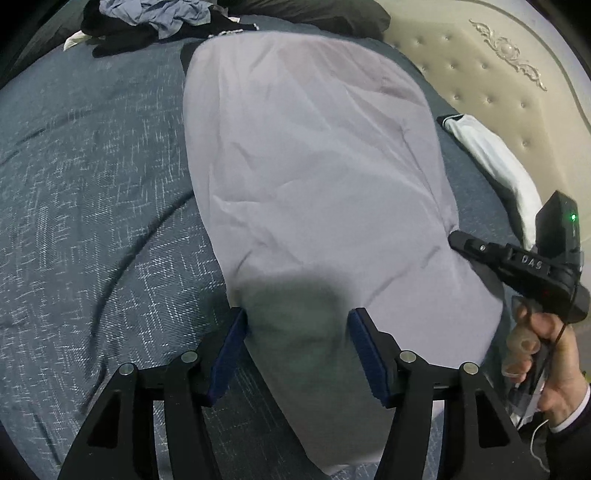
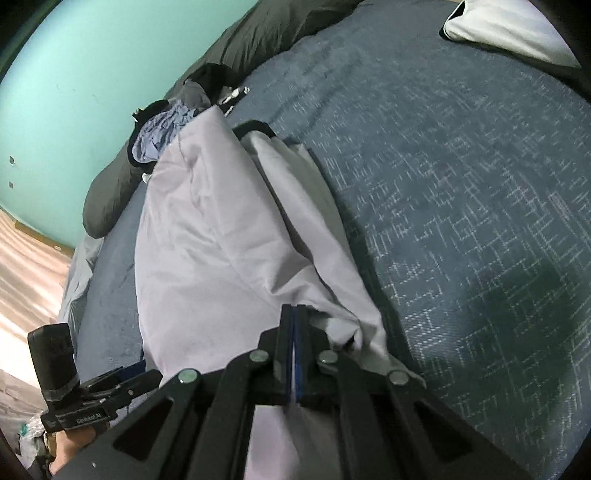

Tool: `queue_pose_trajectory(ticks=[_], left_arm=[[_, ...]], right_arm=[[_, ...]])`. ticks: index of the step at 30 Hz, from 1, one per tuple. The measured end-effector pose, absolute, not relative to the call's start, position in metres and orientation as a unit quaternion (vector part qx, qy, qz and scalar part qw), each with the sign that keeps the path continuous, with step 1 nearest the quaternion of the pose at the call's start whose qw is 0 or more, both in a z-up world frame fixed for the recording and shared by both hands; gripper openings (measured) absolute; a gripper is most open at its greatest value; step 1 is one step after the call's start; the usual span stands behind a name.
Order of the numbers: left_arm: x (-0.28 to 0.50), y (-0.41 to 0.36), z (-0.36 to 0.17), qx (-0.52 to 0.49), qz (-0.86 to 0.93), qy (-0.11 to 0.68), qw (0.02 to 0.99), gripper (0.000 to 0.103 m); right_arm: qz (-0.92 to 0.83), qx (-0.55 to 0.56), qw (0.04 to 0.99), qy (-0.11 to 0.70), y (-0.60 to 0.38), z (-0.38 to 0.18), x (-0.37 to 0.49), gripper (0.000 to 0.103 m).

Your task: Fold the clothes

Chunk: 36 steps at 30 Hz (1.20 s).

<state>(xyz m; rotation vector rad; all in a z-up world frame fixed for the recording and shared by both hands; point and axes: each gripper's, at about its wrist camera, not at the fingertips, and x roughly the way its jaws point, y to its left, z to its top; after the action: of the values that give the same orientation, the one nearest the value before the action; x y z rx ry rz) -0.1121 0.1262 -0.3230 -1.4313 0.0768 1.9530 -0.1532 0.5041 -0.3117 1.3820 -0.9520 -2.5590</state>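
While lilac garment (image 1: 314, 184) lies on bed (image 1: 92, 184), left gripper (image 1: 297, 328) jaws spread, right gripper (image 2: 295, 314) jaws pinching it

Your garment: pale lilac-grey cloth (image 1: 310, 177), lengthwise-folded, wrinkled, flat on bed ahead of left tool (image 1: 297, 345); its edge is bunched and pinched in right tool (image 2: 294, 350). Unfolded pile (image 1: 147, 18) far beyond.
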Motion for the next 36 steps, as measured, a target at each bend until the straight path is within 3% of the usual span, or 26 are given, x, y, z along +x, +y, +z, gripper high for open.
queue_pose_trajectory(ticks=[7, 12, 27, 32, 36], left_arm=[[-0.134, 0.126, -0.296, -0.532, 0.768, 0.015, 0.357, 0.063], [-0.164, 0.126, -0.284, -0.525, 0.777, 0.012, 0.347, 0.063], [-0.206, 0.157, -0.332, -0.554, 0.758, 0.017, 0.345, 0.063], [-0.206, 0.161, -0.332, -0.552, 0.758, 0.033, 0.345, 0.063], [-0.208, 0.156, -0.311, -0.541, 0.765, 0.023, 0.348, 0.063]], right_arm=[[-0.862, 0.398, 0.065, -0.308, 0.507, -0.261, -0.159, 0.001], [-0.861, 0.42, 0.097, -0.271, 0.496, -0.245, -0.196, 0.001], [-0.819, 0.513, 0.098, -0.237, 0.493, -0.292, -0.288, 0.0], [-0.808, 0.53, 0.088, -0.242, 0.493, -0.315, -0.289, 0.0], [-0.824, 0.511, 0.087, -0.231, 0.49, -0.295, -0.284, 0.0]])
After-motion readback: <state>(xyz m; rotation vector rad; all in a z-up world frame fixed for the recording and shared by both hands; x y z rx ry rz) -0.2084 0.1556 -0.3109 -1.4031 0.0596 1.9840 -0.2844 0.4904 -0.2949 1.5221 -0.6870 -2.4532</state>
